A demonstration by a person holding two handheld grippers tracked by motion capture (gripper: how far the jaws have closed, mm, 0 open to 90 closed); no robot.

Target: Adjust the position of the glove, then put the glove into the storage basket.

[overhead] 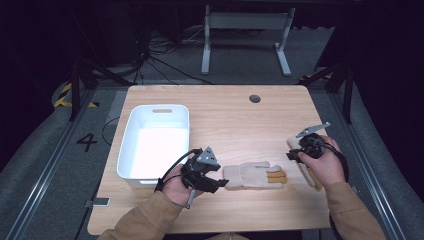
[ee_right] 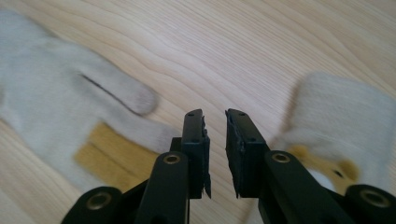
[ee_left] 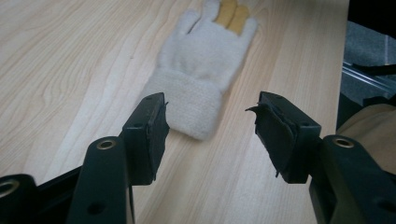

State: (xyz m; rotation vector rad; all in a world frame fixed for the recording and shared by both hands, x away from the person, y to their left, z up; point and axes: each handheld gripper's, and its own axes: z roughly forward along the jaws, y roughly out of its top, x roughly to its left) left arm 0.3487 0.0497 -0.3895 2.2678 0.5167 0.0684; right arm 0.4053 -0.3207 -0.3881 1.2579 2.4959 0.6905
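Gripping the soft, limp glove (ee_left: 201,65) works best at its cuff; your left gripper (ee_left: 210,128) stands apart there, right gripper (ee_right: 215,140) barely parted, empty.

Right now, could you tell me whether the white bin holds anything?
Empty: the white bin shows only its bare white floor; both gloves lie outside it.

On the table (overhead: 225,115) a tub (overhead: 155,140) stands at the left. One glove (overhead: 250,175) lies to the right of it, near the front edge. A second glove (overhead: 314,175) lies further right, apart from the first.
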